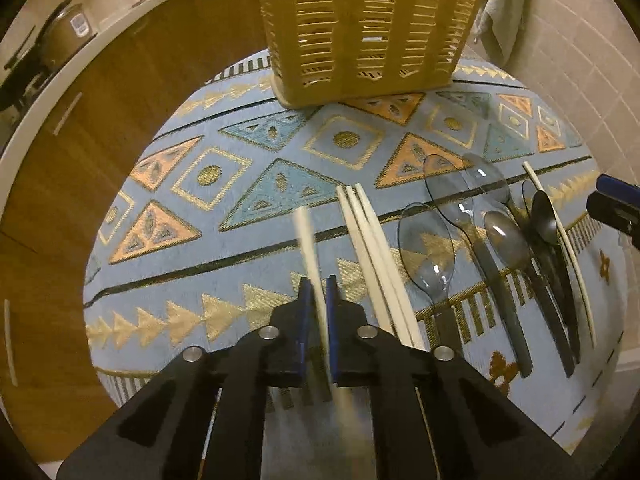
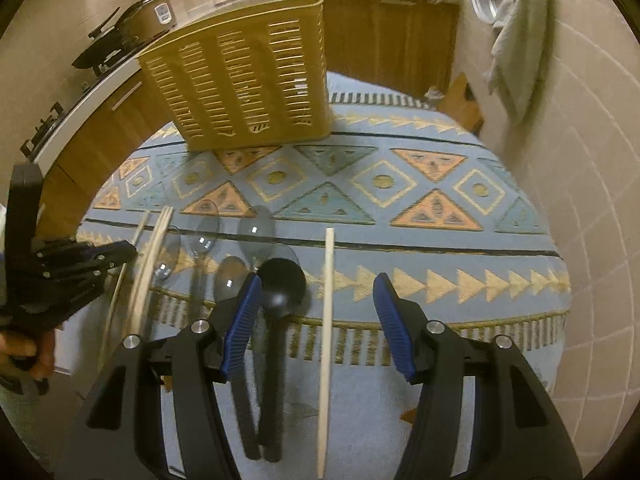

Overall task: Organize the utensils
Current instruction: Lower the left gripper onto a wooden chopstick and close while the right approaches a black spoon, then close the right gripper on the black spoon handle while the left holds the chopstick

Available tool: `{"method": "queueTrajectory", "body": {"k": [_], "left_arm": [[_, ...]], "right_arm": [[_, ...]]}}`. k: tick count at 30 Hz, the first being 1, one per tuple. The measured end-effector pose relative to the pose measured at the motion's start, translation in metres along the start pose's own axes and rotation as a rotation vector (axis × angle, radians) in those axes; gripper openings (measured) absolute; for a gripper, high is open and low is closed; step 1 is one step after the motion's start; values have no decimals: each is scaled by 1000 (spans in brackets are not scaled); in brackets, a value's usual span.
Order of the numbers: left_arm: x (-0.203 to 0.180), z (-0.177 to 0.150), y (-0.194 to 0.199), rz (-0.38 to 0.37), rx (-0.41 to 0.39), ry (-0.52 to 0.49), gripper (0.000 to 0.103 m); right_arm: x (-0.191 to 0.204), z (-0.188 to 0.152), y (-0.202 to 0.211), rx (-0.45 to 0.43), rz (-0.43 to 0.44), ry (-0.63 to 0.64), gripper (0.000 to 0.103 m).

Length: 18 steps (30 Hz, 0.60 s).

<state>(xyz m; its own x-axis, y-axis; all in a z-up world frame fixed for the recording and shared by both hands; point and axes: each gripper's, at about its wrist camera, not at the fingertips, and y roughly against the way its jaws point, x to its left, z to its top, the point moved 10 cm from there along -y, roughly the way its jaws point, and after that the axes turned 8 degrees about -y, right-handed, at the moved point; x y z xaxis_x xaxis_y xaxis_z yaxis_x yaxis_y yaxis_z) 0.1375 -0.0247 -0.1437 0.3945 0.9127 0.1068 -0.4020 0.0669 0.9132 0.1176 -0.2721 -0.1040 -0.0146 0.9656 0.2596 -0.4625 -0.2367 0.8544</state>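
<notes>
1. Presently, a pale cream chopstick point(image 1: 310, 256) is pinched between the blue pads of the left tongs point(image 1: 318, 284); being gripped near one end, it could pivot or slip.
2. The right tongs point(image 2: 318, 292) are spread wide over a lone cream chopstick point(image 2: 327, 320) and a black plastic spoon point(image 2: 280, 280); both might be caught together.
3. The slotted tan plastic caddy point(image 1: 368, 28) stands well apart on the patterned blue cloth point(image 1: 240, 272); its rim could be struck and the caddy tipped.
4. The clear plastic spoons point(image 1: 430, 252) lie close and could be nudged.
</notes>
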Motion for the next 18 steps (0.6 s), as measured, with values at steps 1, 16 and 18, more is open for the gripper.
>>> {"method": "queueTrajectory", "body": {"k": [1, 16, 18], "left_arm": [[0, 1, 1, -17, -10, 10, 3], [10, 7, 24, -183, -124, 110, 3], [8, 8, 24, -191, -132, 104, 3]], "right_arm": [[2, 4, -2, 30, 24, -12, 51], [30, -22, -45, 345, 20, 51, 38], [30, -29, -46, 360, -8, 66, 34]]}}
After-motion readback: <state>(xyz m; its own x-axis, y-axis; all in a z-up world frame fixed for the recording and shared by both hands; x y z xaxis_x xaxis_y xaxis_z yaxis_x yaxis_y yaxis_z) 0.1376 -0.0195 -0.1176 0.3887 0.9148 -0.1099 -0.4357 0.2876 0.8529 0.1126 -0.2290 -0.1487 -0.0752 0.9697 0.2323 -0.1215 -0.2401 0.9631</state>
